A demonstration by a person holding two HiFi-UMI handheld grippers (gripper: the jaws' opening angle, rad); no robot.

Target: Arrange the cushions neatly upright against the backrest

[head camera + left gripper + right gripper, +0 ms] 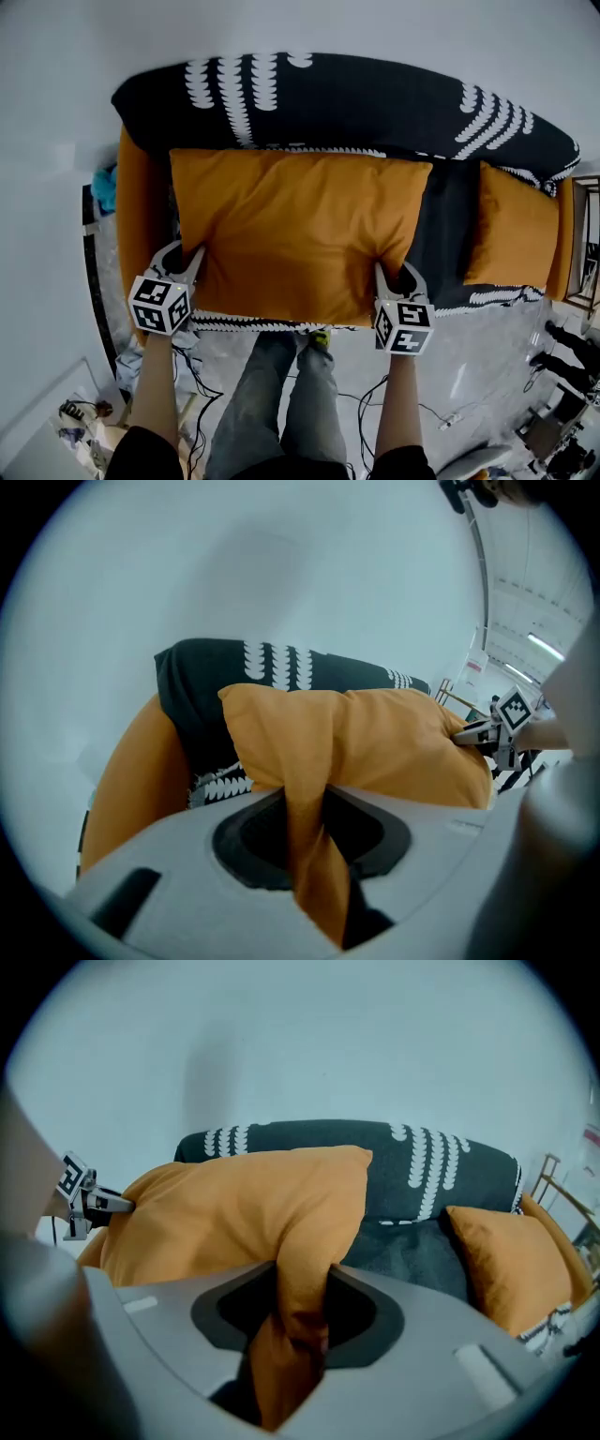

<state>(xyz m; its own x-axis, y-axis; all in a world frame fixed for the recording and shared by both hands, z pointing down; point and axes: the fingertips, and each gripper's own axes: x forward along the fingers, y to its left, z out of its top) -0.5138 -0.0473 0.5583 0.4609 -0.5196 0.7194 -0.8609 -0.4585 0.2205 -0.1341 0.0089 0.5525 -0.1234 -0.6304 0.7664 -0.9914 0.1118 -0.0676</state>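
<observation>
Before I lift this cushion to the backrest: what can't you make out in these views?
- The seat beneath the large cushion: head view, the cushion covers it.
- Whether the cushion touches the backrest: every view, its own bulk blocks that.
- Pad tips of the left hand-held gripper and right hand-held gripper: both gripper views, pinched fabric buries them.
- The floor clutter, lower left: head view, too small to identify.

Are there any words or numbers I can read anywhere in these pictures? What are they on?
No readable words or numbers.
The cubes show only black-and-white square patterns, not letters.
What may be a sign far off is too small to read.
</observation>
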